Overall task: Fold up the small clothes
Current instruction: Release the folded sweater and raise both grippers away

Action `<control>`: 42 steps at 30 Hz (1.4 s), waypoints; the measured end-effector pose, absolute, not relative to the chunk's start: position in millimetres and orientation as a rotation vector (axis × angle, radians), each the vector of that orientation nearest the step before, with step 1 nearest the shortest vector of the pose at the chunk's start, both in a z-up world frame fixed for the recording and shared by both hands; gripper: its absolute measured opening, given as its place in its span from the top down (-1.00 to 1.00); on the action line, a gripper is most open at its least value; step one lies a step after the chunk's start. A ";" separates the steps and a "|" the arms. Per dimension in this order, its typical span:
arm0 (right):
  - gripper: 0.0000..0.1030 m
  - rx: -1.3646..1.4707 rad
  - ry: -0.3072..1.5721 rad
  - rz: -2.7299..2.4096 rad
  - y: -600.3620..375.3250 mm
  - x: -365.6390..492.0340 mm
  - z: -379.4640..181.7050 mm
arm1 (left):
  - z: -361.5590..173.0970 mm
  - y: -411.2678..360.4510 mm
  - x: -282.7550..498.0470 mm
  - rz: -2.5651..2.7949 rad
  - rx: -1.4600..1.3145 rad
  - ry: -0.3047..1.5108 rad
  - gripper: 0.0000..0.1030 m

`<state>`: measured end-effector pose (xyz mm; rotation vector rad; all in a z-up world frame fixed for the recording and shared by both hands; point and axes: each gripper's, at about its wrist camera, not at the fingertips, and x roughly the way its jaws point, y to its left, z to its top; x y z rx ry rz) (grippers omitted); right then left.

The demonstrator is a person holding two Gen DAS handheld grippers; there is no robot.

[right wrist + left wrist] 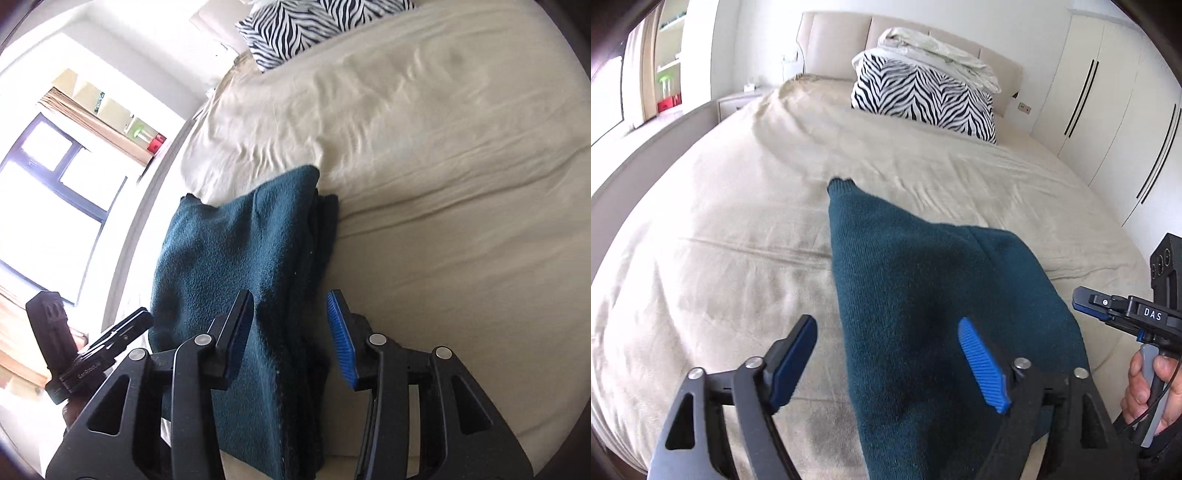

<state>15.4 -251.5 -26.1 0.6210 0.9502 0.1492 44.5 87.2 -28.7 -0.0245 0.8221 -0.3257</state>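
Left wrist view: the left gripper point(888, 360) fills the bottom of the frame with its jaws spread wide, and neither blue pad presses on anything. The dark teal sweater point(923, 295) lies folded on the beige bedspread point(720, 240), running from the centre of the frame down to the bottom edge, partly between the jaws. At the right edge a hand point(1148, 380) holds the right gripper point(1086, 302). A zebra-print pillow point(923, 92) sits at the top centre, with white wardrobe doors point(1108, 110) at upper right. Right wrist view: the right gripper point(291, 328) stands partly open over the sweater's point(236, 258) right-hand folded edge, pads not clamping the cloth. The left gripper point(122, 332) shows at lower left, a window point(55, 177) at the left
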 end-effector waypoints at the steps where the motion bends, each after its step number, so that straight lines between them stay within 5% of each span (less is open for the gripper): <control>1: 0.21 0.588 0.922 0.125 -255.2 8.2 -17.9 | -18.1 86.7 35.7 -0.305 -0.002 0.768 -0.84; 3: 0.17 0.519 0.866 0.072 -256.2 -11.9 2.0 | 3.2 84.3 17.1 -0.255 0.054 0.659 -1.00; 7: 0.07 0.368 0.736 -0.017 -245.5 -49.4 45.1 | 41.8 71.5 -4.3 -0.177 0.105 0.501 -1.00; 14: -0.99 0.185 0.306 -0.120 -229.8 -141.6 142.8 | 98.2 77.8 -56.0 -0.112 0.100 0.307 -1.00; 26: -1.00 0.078 0.048 -0.129 -193.2 -214.9 243.2 | 131.3 88.0 -90.4 -0.037 0.067 0.268 -1.00; 42: -1.00 0.082 0.567 -0.152 -167.3 -157.6 140.2 | 28.6 57.8 -42.2 -0.093 0.108 0.689 -1.00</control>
